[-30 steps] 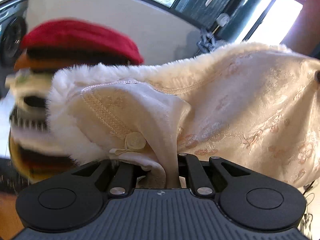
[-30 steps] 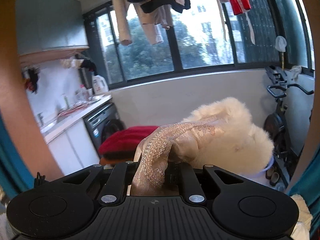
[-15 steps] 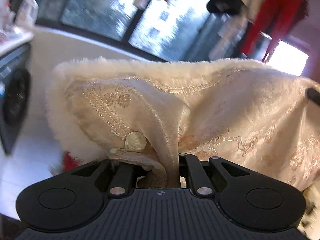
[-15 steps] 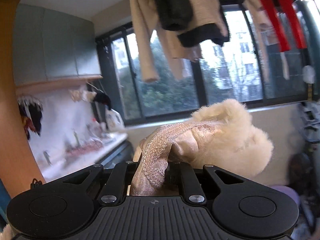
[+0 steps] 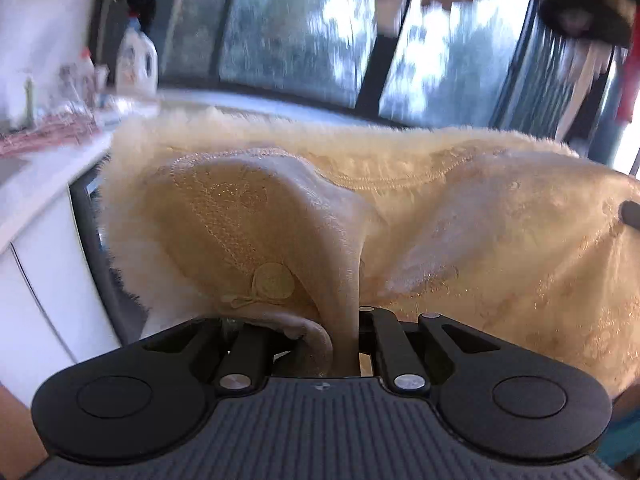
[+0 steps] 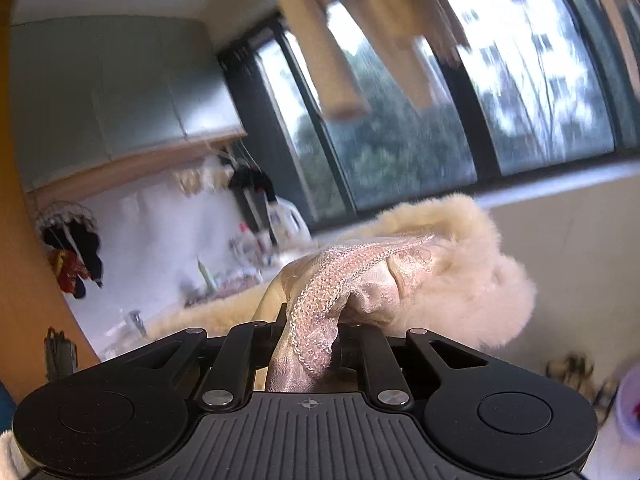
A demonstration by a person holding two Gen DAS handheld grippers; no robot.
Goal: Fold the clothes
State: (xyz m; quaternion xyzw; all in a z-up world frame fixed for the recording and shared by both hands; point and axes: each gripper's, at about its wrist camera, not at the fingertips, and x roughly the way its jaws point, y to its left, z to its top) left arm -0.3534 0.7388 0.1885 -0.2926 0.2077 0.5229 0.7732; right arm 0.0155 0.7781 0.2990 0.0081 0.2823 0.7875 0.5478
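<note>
Left wrist view: the left gripper has its jaws clamped on a pinch of a cream brocade garment, just beside a round knot button. The garment hangs in the air in front of the camera, its fur trim running along the top and left edge. At the right edge a dark tip, probably the right gripper, meets the cloth. Behind, blurred, are a white counter, a detergent bottle and dark-framed windows.

Right wrist view: the right gripper is closed tight on a lace-edged fold of the same garment, with fur bunched beyond it. Laundry hangs overhead before the windows.

Judged from these 2 views, the folding is at an early stage: the garment is held aloft by 2 points, no crease or neat fold is visible, and no laying surface appears beneath it. Spreading it flat and making every fold appears to remain.
</note>
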